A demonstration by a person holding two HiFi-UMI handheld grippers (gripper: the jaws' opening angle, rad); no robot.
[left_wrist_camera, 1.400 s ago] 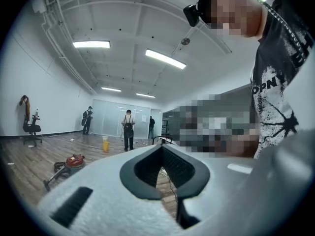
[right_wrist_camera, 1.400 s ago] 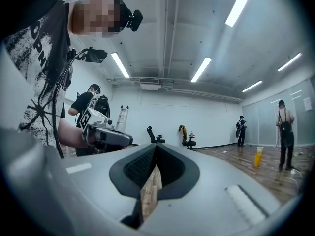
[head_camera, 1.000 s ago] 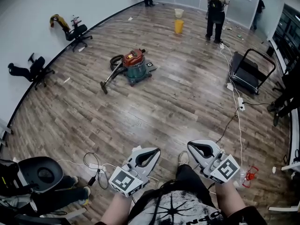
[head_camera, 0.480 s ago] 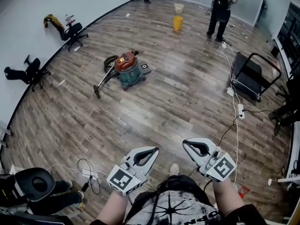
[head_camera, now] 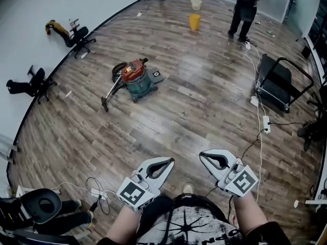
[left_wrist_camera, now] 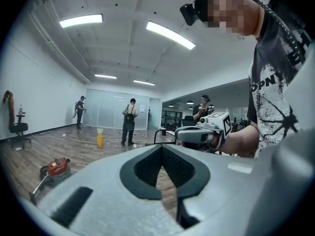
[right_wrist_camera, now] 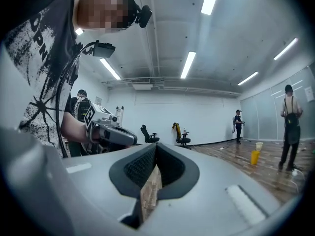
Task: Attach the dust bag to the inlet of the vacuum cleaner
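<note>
Left gripper [head_camera: 168, 162] and right gripper [head_camera: 203, 156] are pressed together, empty. Open floor [head_camera: 173, 121] separates them from the vacuum [head_camera: 135, 78]

A yellow bucket [head_camera: 194, 21] stands on the wooden floor [head_camera: 204, 111] near a standing person [head_camera: 246, 9]. At the right sits a treadmill [head_camera: 278, 83], with a power strip [head_camera: 265, 124] close by. Two office chairs [head_camera: 79, 36] stand along the curved wall.

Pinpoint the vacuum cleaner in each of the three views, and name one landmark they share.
Head view: vacuum cleaner on the wooden floor, upper left of centre.
Left gripper view: low at the left, small and far off.
Right gripper view: not in it.
Shared landmark: the yellow bucket, standing on the floor in all three.
</note>
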